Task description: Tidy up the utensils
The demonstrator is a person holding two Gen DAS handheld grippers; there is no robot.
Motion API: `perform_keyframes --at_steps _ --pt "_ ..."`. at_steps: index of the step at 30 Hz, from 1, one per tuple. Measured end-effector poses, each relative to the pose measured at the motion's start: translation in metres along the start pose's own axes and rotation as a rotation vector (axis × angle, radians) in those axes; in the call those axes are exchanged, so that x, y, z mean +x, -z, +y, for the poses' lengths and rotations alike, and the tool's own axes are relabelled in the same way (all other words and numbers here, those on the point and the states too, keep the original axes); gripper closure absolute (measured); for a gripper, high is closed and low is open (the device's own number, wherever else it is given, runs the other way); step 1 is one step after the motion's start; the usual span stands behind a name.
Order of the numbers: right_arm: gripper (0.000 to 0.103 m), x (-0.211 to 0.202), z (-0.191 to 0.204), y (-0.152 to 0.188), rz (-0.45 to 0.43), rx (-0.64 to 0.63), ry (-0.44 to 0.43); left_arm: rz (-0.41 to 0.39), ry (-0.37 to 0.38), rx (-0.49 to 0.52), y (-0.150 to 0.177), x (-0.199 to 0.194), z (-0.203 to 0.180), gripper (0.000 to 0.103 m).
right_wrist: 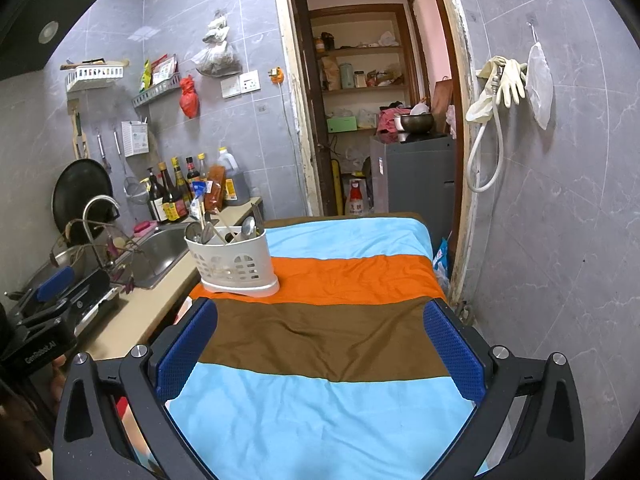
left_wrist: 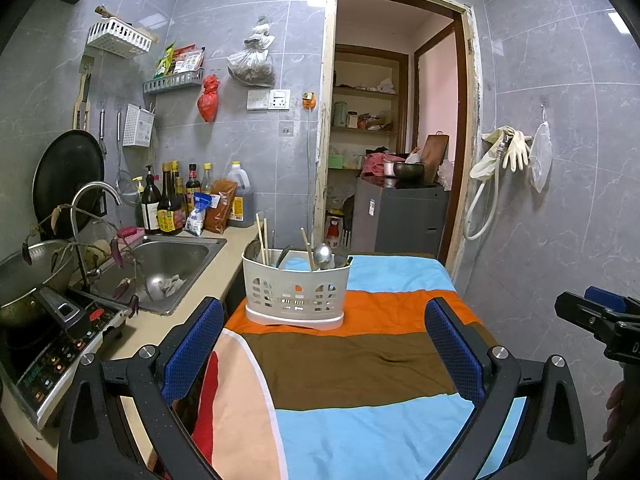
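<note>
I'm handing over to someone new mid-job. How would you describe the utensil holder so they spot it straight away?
Find the table covered by the striped cloth, beside the kitchen counter with the sink. On its orange stripe, at the counter-side edge, stands the white utensil caddy. It is the only item on the cloth: arched cut-outs in its wall, chopsticks and a metal spoon sticking out.

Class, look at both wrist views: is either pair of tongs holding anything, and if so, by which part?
Nothing is held. The left tongs and the right tongs are both open above the striped cloth, short of the utensil caddy.
</note>
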State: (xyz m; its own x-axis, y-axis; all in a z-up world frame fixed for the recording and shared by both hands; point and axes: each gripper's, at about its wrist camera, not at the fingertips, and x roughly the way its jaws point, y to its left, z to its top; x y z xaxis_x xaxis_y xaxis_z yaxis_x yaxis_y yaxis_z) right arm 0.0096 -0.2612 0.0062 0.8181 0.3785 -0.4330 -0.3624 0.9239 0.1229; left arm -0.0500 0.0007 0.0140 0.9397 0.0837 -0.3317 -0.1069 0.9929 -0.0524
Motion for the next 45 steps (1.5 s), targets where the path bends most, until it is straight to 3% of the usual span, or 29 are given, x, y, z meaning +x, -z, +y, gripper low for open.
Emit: perform_keyframes --at_steps 45 --pt "0.000 0.0010 -0.0062 0.0071 0.022 0.018 0.003 0.017 0.027 0.006 0.0005 0.0055 -0.0085 0.004"
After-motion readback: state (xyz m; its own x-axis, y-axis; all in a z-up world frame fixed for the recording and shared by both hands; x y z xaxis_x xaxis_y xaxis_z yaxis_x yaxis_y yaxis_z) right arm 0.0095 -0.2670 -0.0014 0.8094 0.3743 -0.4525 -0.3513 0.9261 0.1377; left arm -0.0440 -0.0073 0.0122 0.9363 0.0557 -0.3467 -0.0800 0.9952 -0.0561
